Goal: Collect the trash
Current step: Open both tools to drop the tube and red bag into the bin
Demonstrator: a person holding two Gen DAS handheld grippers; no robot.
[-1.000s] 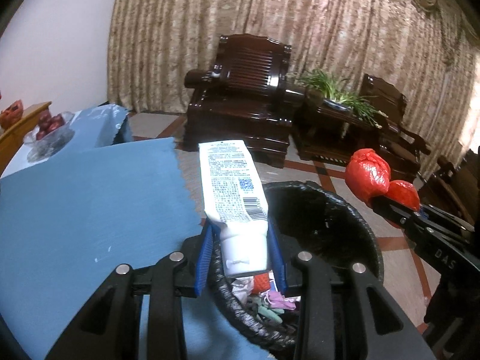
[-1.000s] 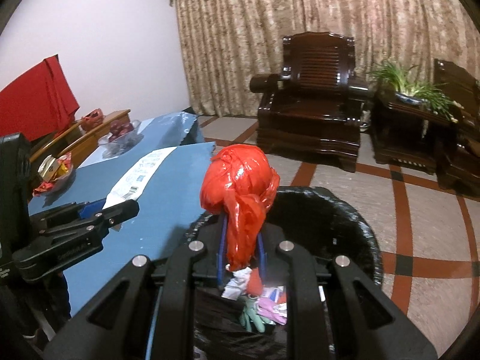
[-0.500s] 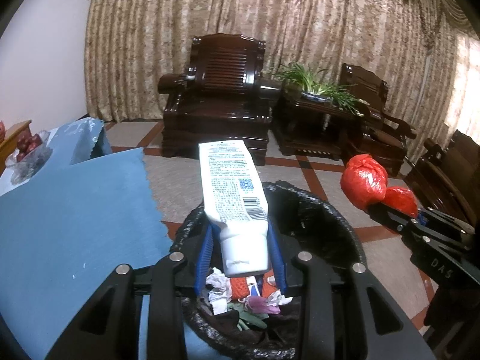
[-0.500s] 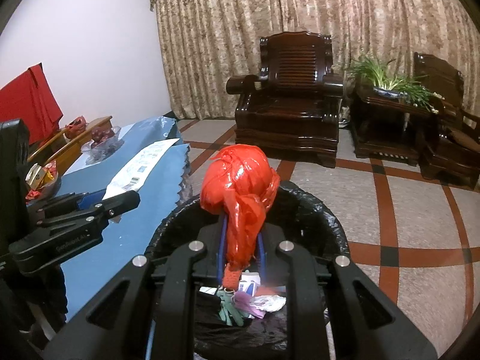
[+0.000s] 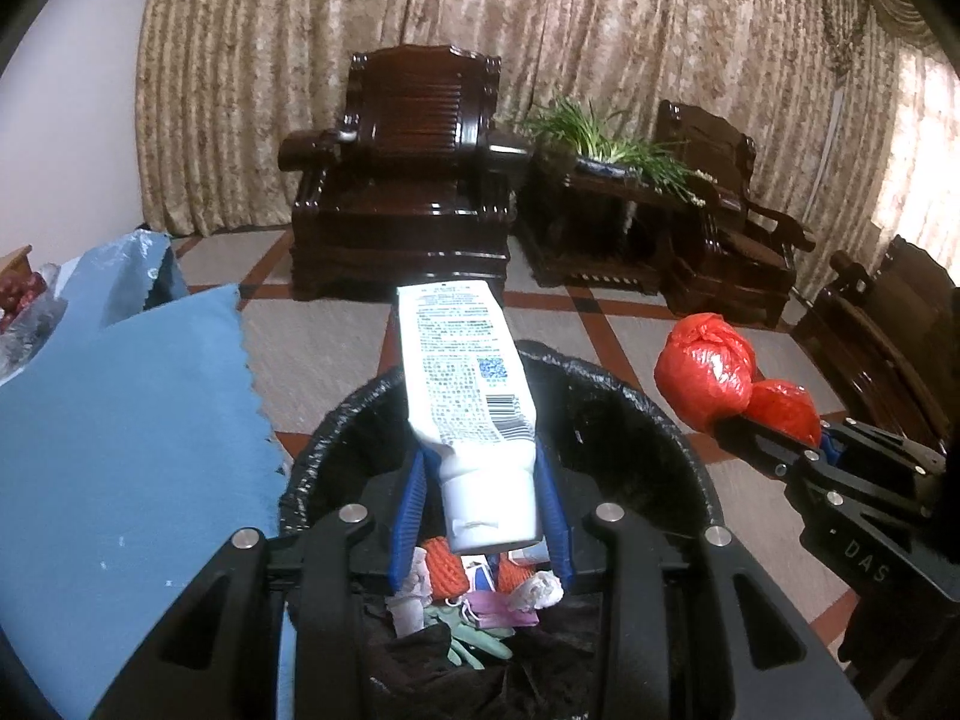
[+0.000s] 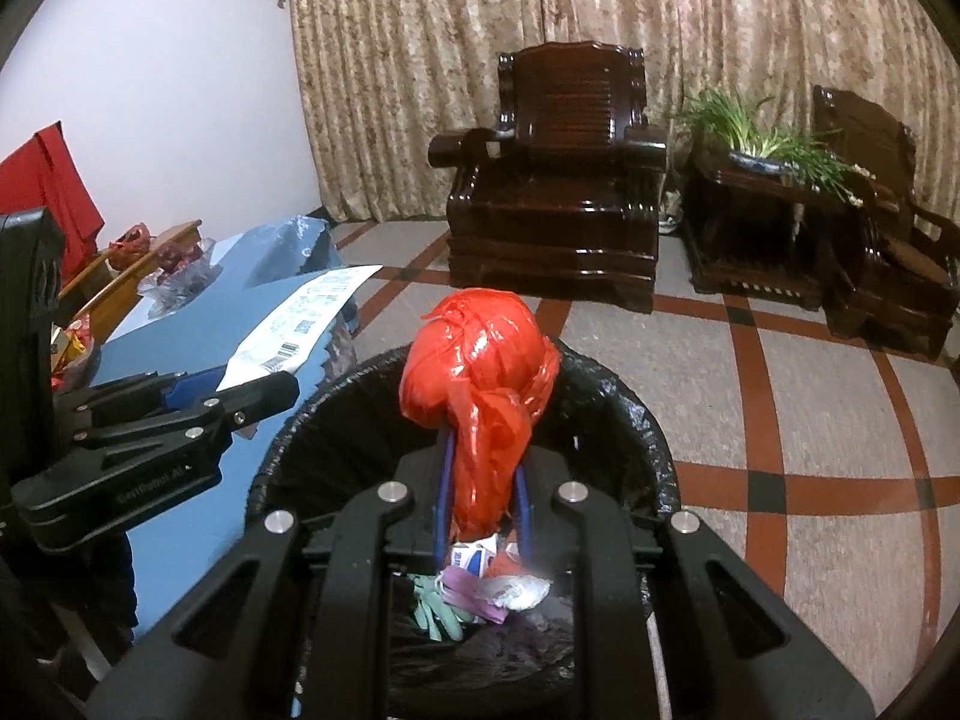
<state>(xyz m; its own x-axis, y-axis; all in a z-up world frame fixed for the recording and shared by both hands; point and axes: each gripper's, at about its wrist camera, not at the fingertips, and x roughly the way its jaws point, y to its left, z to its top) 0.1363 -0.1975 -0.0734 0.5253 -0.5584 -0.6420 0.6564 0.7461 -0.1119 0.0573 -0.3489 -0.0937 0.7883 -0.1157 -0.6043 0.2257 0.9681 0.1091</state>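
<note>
The white tube (image 5: 465,396) is clamped at its cap end between the closed jaws of the left gripper (image 5: 480,498) and the red bag (image 6: 480,372) between those of the right gripper (image 6: 480,504), both above the black-lined bin (image 5: 636,402) beside the blue worktop's (image 5: 120,420) serrated edge, bare floor (image 6: 810,420) beyond the rim.

Counted on inspection: one white tube (image 5: 465,384), one red bag (image 6: 480,384), one black-lined bin (image 6: 624,414), two grippers, left (image 5: 480,510) and right (image 6: 483,507), two dark wooden armchairs (image 5: 408,180) (image 5: 720,216), one potted plant (image 5: 600,138).
</note>
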